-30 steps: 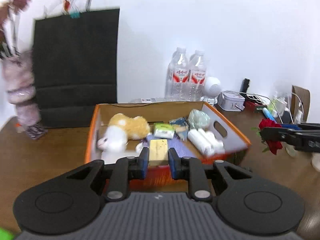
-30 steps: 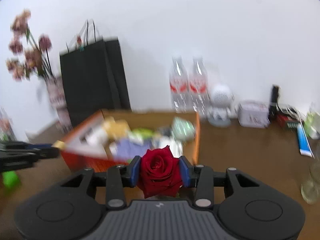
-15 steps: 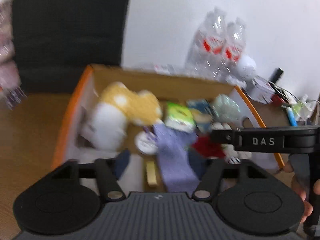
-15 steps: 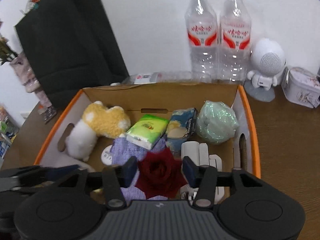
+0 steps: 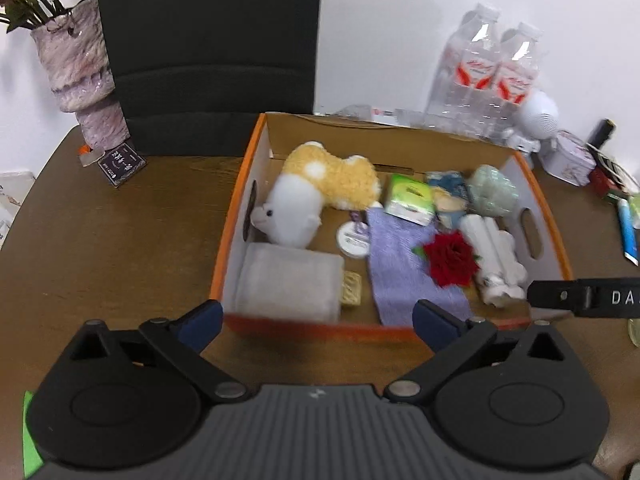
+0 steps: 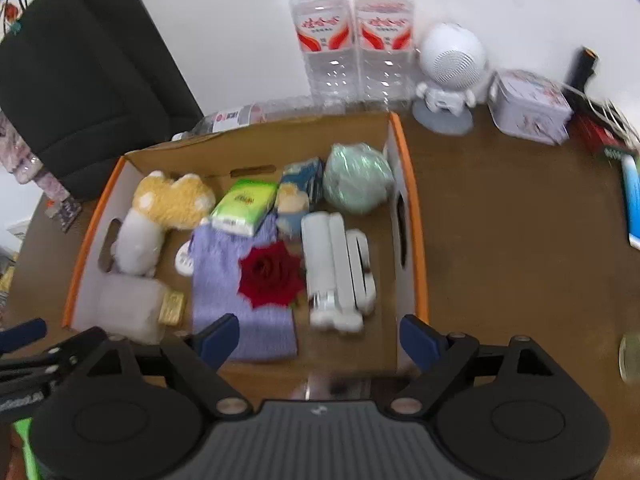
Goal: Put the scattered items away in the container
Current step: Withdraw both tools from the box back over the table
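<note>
An orange-rimmed cardboard box (image 5: 236, 208) (image 6: 408, 184) holds a plush toy (image 5: 320, 192) (image 6: 160, 212), a purple cloth (image 5: 400, 264) (image 6: 236, 296), a red rose (image 5: 452, 258) (image 6: 270, 274), a small yellow bar (image 5: 351, 289) (image 6: 172, 309), a grey towel (image 5: 288, 284), a tissue pack (image 6: 244, 206) and white rolls (image 6: 336, 272). My left gripper (image 5: 318, 320) is open and empty above the box's near edge. My right gripper (image 6: 320, 334) is open and empty above the near edge too; its side shows in the left wrist view (image 5: 584, 298).
Two water bottles (image 6: 352, 36), a white robot figure (image 6: 448, 72) and a tin (image 6: 528, 108) stand behind the box. A black bag (image 5: 208, 52) and a vase (image 5: 80, 76) are at the back left. A blue tube (image 6: 632, 200) lies at the right.
Both grippers opened and pulled back from the box. The rose now lies on the purple cloth and the yellow bar lies beside the grey towel.
</note>
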`<action>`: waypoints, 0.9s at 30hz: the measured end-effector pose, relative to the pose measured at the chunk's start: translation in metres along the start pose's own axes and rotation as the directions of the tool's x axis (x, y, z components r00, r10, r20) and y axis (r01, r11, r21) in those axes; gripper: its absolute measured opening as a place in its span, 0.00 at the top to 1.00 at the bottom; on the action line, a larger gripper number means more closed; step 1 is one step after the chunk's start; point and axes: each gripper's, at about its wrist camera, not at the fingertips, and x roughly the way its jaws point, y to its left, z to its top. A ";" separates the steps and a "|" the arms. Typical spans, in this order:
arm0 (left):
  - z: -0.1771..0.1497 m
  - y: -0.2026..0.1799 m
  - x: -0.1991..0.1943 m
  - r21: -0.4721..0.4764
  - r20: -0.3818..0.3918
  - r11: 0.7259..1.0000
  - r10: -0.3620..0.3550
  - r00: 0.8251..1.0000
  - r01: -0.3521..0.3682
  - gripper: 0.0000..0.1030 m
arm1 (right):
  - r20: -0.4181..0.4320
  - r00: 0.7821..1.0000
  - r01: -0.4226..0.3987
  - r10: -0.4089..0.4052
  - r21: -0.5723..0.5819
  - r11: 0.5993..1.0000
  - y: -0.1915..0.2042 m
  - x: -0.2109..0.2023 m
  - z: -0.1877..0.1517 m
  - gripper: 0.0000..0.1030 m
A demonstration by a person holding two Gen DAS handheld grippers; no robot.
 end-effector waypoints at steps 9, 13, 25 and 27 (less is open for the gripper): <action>-0.035 -0.021 -0.047 0.058 0.028 0.997 0.050 0.998 -0.051 0.00 | 0.020 1.000 0.007 -0.006 -0.062 0.998 0.014 -0.050 -0.057 0.15; -0.055 -0.022 -0.056 0.053 0.031 0.997 0.050 0.998 -0.052 0.00 | 0.051 0.999 0.021 -0.015 -0.106 0.994 0.023 -0.064 -0.082 0.14; -0.184 -0.013 -0.098 0.069 0.408 0.995 0.039 0.912 -0.073 0.00 | 0.402 0.914 0.036 0.047 -0.197 0.980 0.033 -0.098 -0.201 0.10; -0.212 -0.011 -0.096 0.061 0.450 0.994 0.053 0.891 -0.089 0.00 | 0.465 0.883 0.046 0.056 -0.205 0.978 0.030 -0.096 -0.231 0.10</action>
